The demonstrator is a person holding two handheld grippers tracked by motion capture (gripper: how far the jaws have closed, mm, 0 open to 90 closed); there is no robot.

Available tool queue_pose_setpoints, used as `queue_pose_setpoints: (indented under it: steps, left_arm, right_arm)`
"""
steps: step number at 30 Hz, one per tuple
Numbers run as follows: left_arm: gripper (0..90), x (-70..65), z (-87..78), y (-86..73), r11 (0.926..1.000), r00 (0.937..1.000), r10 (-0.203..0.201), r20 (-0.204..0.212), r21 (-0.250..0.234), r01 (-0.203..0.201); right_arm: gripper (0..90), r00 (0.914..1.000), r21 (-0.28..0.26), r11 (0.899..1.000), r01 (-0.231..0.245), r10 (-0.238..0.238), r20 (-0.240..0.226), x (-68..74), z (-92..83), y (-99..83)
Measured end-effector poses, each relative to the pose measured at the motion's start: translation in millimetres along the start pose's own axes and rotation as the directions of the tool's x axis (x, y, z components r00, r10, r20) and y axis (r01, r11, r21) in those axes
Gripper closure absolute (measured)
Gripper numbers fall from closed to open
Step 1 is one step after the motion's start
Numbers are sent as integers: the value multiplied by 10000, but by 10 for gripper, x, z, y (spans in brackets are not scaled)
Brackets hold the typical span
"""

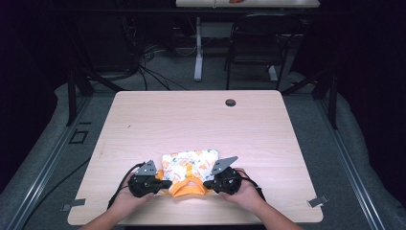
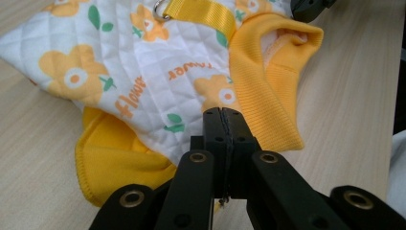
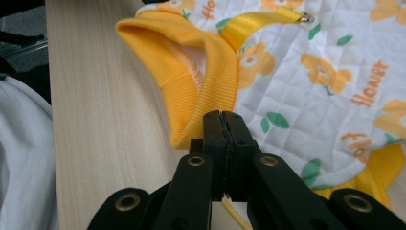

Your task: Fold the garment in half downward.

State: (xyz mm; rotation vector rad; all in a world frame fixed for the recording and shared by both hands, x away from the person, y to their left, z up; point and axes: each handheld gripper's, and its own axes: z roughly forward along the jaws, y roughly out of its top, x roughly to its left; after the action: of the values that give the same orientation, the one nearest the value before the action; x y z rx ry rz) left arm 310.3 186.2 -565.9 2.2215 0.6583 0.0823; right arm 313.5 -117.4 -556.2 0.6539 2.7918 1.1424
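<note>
High view | garment (image 1: 189, 165) between claws | left claw (image 1: 166, 183), right claw (image 1: 207, 183) clamped on it

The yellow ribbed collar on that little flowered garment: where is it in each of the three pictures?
High view: yellow ribbed collar lies bottom centre, at the garment's near edge between the two grippers.
Left gripper view: collar upper right.
Right gripper view: collar upper left of centre.
Shared landmark: the yellow strap with its metal ring.

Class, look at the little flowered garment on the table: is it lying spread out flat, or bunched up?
Mostly spread flat. The garment lies on the table with its quilted panel smooth; only the yellow collar stands up.
</note>
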Motion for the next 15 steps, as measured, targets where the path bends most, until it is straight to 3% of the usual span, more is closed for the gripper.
queue_pose_setpoints:
  steps: [4, 15]
  left_arm:
    - [900, 10, 37, -35, 10000, 10000, -63, 46, 25, 63]
    - [900, 74, 77, -18, 9999, 9998, -147, -107, -2, 147]
  right_arm:
    - [891, 10000, 219, 9997, -67, 66, 12, 0, 61, -42]
    - [895, 9994, 95, 9994, -342, 341, 73, -44, 84, -52]
